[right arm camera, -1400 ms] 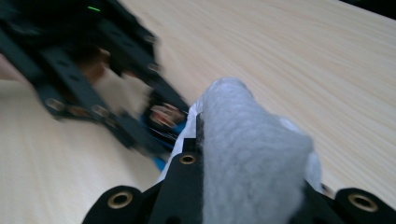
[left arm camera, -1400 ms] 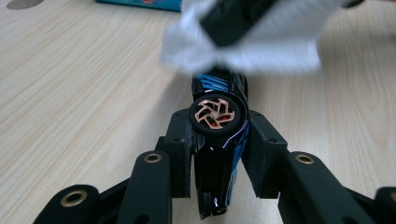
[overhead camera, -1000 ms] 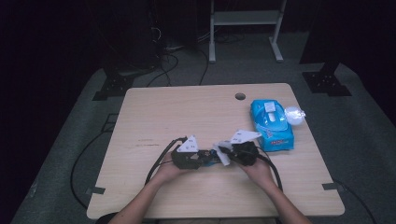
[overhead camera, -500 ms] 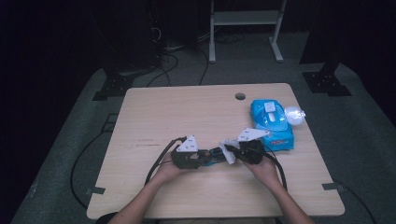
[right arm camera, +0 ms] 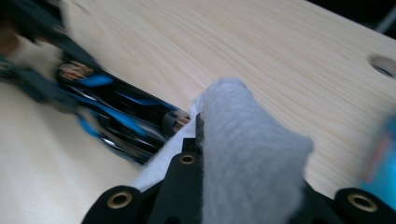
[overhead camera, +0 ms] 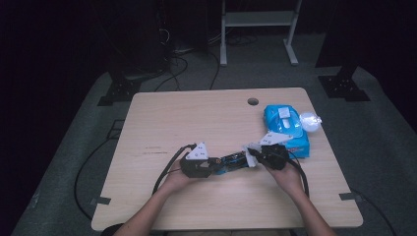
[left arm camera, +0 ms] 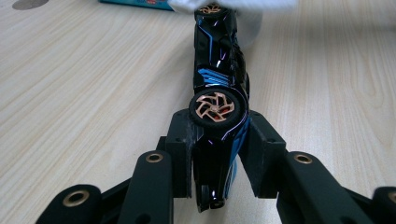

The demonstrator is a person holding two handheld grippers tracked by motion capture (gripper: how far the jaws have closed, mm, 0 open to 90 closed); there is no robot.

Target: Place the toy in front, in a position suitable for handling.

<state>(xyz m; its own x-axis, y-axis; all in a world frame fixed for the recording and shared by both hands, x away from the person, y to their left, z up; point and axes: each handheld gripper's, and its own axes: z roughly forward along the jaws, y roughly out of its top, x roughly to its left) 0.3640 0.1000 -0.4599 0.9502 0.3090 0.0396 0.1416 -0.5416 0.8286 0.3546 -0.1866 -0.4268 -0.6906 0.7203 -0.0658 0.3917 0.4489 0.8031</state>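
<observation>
While the left gripper [left arm camera: 217,154] clamps the toy car [left arm camera: 218,84] on its side so it stays steady, right gripper [right arm camera: 233,186], closed on a wipe [right arm camera: 247,154], rubs its far end, near the wipes pack [overhead camera: 285,129].

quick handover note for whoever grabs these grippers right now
Left gripper: shut on the toy car, held on its side just above the table.
Right gripper: shut on a white wipe, at the car's far end.
Wipes pack lies at the table's right edge, a clear wrapper beside it.
Done: car gripped, wipe in hand.
Left: probably wiping along the car; how much is cleaned can't be told.
</observation>
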